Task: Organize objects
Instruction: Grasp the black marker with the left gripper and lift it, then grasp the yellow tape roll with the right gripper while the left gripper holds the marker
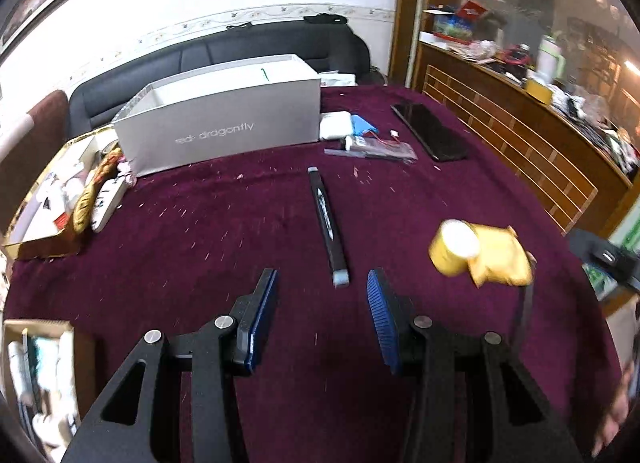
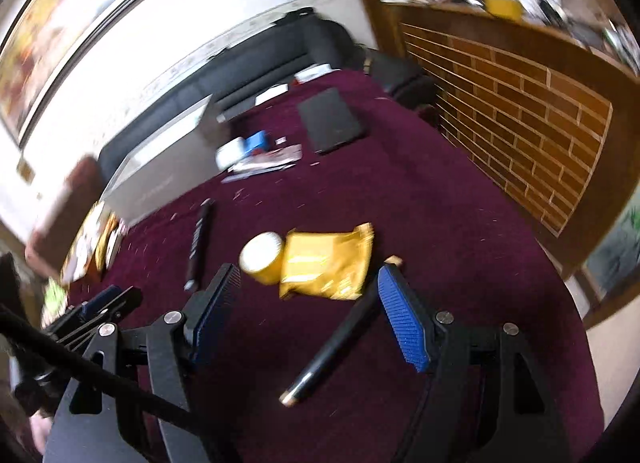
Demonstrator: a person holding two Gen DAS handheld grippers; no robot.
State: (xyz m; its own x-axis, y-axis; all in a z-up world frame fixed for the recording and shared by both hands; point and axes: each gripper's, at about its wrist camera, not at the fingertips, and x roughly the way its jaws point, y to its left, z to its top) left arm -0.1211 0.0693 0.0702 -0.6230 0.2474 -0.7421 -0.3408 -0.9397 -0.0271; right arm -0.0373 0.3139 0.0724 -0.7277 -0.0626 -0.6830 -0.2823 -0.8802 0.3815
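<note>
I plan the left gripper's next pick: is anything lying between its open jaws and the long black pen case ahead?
Nothing visible: only bare maroon cloth lies between the left gripper and the black pen case.

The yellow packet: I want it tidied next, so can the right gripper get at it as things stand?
Probably yes. The right gripper is open and empty, the yellow packet lies just ahead on bare cloth; only the yellow tub touches it and a black pen lies nearby.

Maroon cloth [image 1: 200, 247] covers the table; a yellow packet [image 2: 326, 263] and yellow cup [image 2: 262, 257] lie near its right edge, a grey box [image 1: 224, 131] at the far edge.
</note>
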